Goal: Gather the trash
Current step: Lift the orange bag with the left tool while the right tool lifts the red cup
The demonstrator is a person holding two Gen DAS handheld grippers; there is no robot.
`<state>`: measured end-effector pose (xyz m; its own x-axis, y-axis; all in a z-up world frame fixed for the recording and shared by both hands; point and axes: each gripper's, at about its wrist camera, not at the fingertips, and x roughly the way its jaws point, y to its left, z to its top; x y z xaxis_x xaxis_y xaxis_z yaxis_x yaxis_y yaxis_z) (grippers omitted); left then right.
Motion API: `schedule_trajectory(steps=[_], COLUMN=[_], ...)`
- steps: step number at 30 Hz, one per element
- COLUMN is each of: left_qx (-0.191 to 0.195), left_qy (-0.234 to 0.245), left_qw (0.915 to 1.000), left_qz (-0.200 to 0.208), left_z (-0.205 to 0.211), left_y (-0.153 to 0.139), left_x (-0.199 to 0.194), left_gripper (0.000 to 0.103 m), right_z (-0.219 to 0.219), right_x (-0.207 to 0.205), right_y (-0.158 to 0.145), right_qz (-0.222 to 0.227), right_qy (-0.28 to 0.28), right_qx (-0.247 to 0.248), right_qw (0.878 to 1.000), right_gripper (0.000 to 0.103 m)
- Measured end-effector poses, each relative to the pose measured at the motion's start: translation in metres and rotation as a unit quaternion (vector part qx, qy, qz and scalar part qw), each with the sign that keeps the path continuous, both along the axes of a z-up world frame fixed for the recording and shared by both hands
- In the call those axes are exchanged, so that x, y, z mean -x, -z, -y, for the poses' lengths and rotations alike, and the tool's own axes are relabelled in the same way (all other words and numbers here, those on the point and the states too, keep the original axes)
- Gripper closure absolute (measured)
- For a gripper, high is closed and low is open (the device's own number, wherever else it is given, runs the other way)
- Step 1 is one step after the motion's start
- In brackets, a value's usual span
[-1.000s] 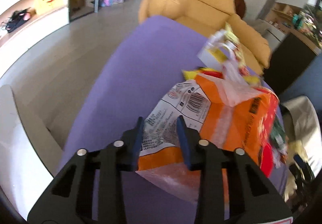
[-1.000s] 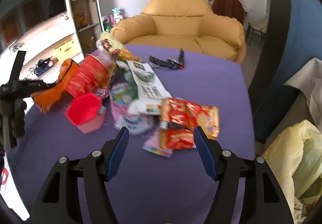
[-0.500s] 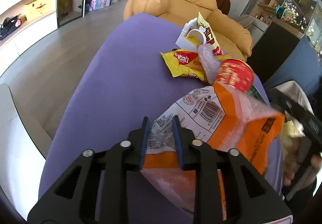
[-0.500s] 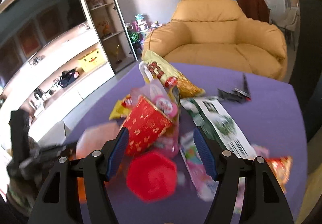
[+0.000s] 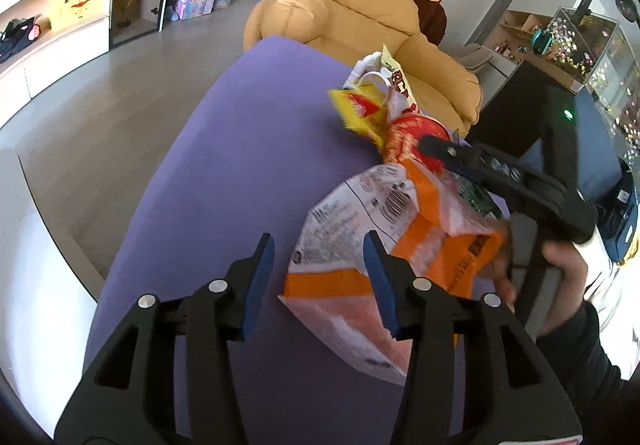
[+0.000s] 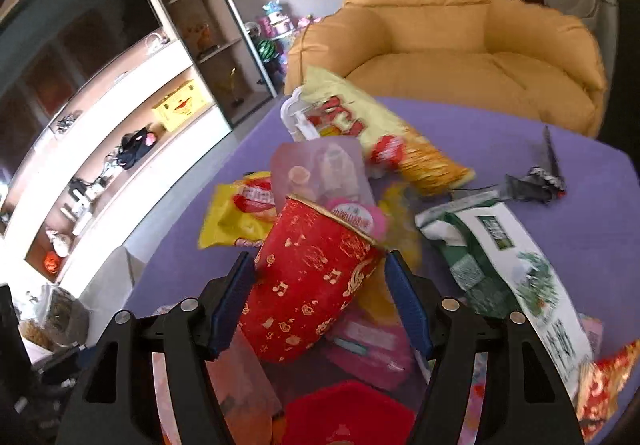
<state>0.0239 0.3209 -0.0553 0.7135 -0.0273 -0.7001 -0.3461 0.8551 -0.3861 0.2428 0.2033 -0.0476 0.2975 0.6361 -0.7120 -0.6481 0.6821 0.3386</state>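
An orange and white snack bag [image 5: 384,229] lies on the purple table [image 5: 240,149], just ahead of my open left gripper [image 5: 320,269]; the bag's near edge sits between the jaws, untouched. A red paper cup [image 6: 308,285] with gold print lies tilted in the trash pile. My right gripper [image 6: 320,285] is open around it, a pad [image 6: 236,293] on each side. The right gripper also shows in the left wrist view [image 5: 500,173], beside the cup [image 5: 408,137].
The pile holds a yellow snack packet [image 6: 240,209], a pale yellow bag [image 6: 360,125], a green and white bag [image 6: 500,249], a red lid [image 6: 344,413] and a black wrapper [image 6: 536,177]. A yellow armchair [image 6: 440,45] stands behind the table. Shelves [image 6: 120,117] line the left wall.
My left gripper has opened and let go of the orange bag, which now lies on the table. My right gripper has moved in on the red cup, jaws around it.
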Motion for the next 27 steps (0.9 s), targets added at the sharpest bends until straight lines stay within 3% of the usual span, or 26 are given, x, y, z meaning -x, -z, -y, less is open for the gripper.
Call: schedule_trajectory(steps=[3, 9, 11, 14, 16, 20, 22, 27], left_qx=[0.003, 0.01, 0.012, 0.012, 0.01, 0.011, 0.01, -0.009], left_qy=[0.005, -0.012, -0.014, -0.016, -0.016, -0.015, -0.01, 0.001], left_qw=[1.0, 0.9999, 0.9998, 0.9998, 0.9998, 0.9998, 0.9999, 0.9999], left_qz=[0.0, -0.008, -0.006, -0.001, 0.0, 0.003, 0.004, -0.009], left_z=[0.004, 0.002, 0.0, 0.0, 0.001, 0.004, 0.007, 0.017], left_y=[0.002, 0.008, 0.007, 0.004, 0.003, 0.001, 0.0, 0.001], left_x=[0.001, 0.0, 0.002, 0.005, 0.006, 0.004, 0.002, -0.004], left_gripper=[0.055, 0.055, 0.055, 0.054, 0.054, 0.054, 0.054, 0.053], right_z=[-0.003, -0.019, -0.02, -0.009, 0.009, 0.05, 0.077, 0.147], right_x=[-0.01, -0.015, -0.007, 0.017, 0.033, 0.051, 0.052, 0.044], right_y=[0.008, 0.022, 0.018, -0.004, -0.022, -0.043, -0.048, -0.059], right_qz=[-0.055, -0.115, -0.085, 0.026, 0.09, 0.165, 0.16, 0.083], right_qy=[-0.009, -0.038, -0.044, -0.055, -0.061, -0.073, -0.073, -0.071], right_qx=[-0.022, -0.022, -0.016, 0.01, 0.017, 0.045, 0.053, 0.032], right_qw=[0.998, 0.992, 0.995, 0.998, 0.994, 0.983, 0.983, 0.993], right_gripper=[0.04, 0.04, 0.04, 0.046, 0.047, 0.047, 0.047, 0.047])
